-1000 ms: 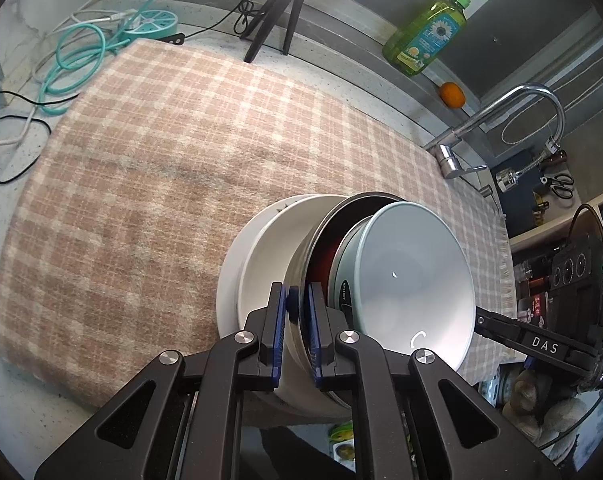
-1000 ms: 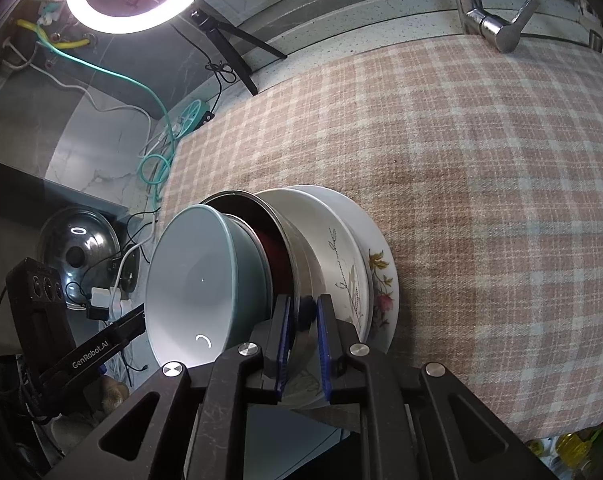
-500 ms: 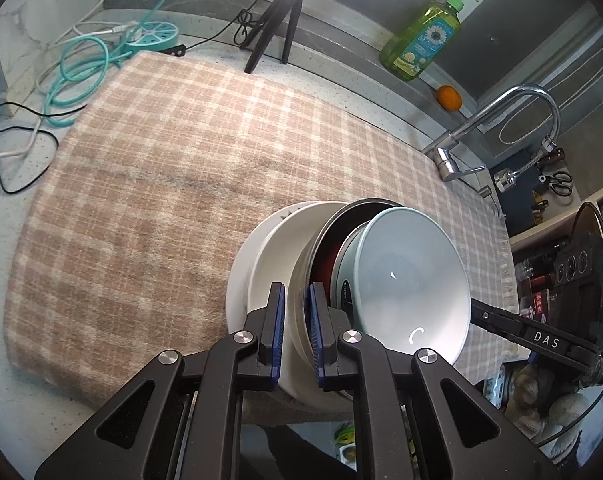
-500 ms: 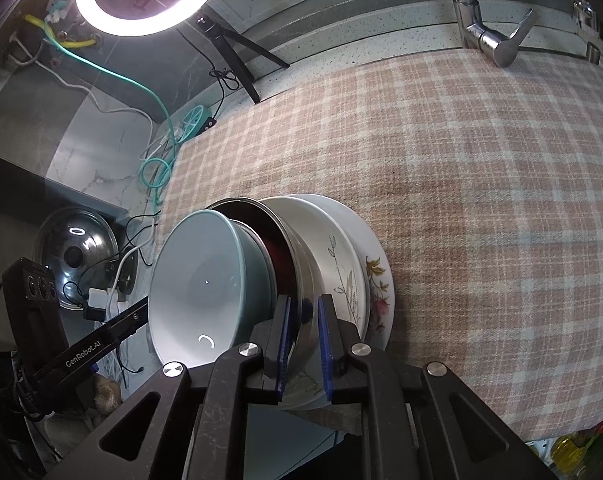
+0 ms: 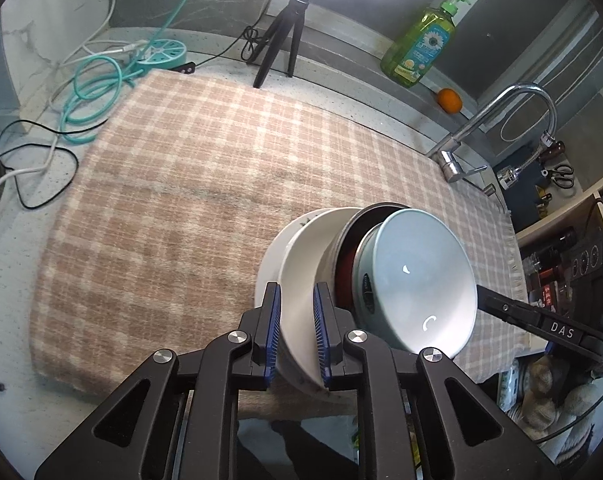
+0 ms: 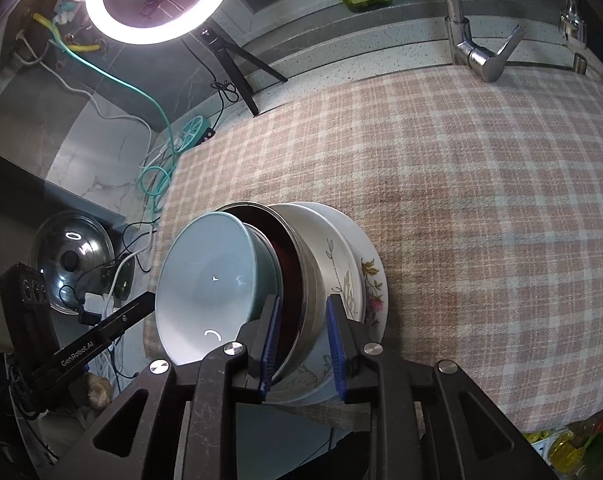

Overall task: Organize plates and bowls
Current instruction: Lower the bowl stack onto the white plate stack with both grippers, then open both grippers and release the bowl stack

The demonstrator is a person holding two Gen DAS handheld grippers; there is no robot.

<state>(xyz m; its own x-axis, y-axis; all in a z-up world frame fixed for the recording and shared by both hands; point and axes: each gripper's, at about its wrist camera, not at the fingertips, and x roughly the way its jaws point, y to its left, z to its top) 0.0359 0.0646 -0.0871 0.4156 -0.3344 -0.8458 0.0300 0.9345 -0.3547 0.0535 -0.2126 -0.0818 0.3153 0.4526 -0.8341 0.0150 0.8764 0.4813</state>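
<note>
Both our jaws have just been opening, the left gripper [image 5: 296, 330] and right gripper [image 6: 301, 344] loosening off the stack [image 5: 365, 280], set down at the cloth's [image 5: 205, 208] 6 o'clock edge; next we back away cleanly.

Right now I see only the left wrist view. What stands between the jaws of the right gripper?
Observer: The right gripper straddles the rim of the steel bowl. Its jaws have just been opening, and the pads do not press.
Operator: Do the plates have any pattern?
Observer: Yes, the bottom plate bears flowers on its rim.
Operator: What else do I miss?
Observer: A steel pot lid lies off the cloth, past the pale blue bowl.
</note>
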